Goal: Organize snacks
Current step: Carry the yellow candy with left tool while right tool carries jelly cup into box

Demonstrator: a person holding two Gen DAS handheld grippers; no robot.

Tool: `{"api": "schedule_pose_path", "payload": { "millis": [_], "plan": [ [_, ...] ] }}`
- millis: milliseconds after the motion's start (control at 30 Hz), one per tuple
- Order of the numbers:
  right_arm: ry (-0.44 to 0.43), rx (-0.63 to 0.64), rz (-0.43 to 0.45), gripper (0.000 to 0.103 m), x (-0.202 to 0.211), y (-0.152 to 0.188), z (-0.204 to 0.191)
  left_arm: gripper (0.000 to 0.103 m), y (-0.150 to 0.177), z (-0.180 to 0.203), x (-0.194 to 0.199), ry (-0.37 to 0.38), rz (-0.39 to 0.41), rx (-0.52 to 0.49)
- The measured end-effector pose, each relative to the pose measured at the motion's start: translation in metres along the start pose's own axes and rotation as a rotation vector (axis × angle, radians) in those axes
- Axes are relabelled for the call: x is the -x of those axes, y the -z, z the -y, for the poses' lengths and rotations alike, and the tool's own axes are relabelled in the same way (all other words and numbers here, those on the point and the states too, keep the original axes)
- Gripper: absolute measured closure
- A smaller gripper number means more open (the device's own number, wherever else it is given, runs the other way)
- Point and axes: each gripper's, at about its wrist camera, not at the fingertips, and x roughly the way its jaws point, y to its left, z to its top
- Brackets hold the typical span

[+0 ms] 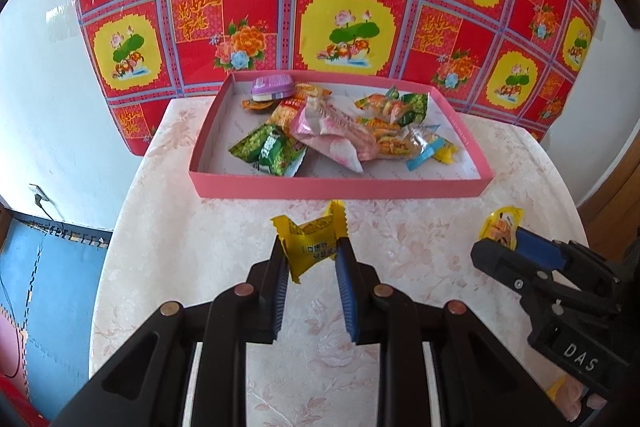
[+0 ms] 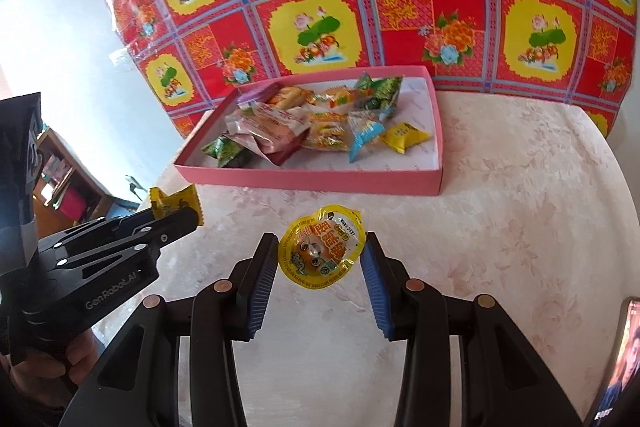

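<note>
Reads "DAS" in white letters on the black body of the right gripper [image 1: 505,243], well behind its fingertips. Reads "GenRobot.AI" along the side of the left gripper [image 2: 176,213], behind its fingers. Printed characters on the snack wrappers between both tongs, too small to read.

Snack packets [image 1: 328,131] in box [image 1: 336,187] on table [image 1: 200,247]

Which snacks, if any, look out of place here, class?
Only two are outside the pink box, and both are held: a yellow packet in the left gripper and a round yellow pouch in the right gripper. Nothing looks spilled or damaged.
</note>
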Motion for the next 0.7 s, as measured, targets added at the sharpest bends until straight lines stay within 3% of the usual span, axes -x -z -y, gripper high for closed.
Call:
{"api": "schedule_pose_path", "payload": {
  "millis": [700],
  "plan": [
    [-0.020,0.019,0.031,0.060,0.000,-0.027,-0.002,0.079,-0.035,0.005,0.006,0.015,0.039,-0.019]
  ]
}}
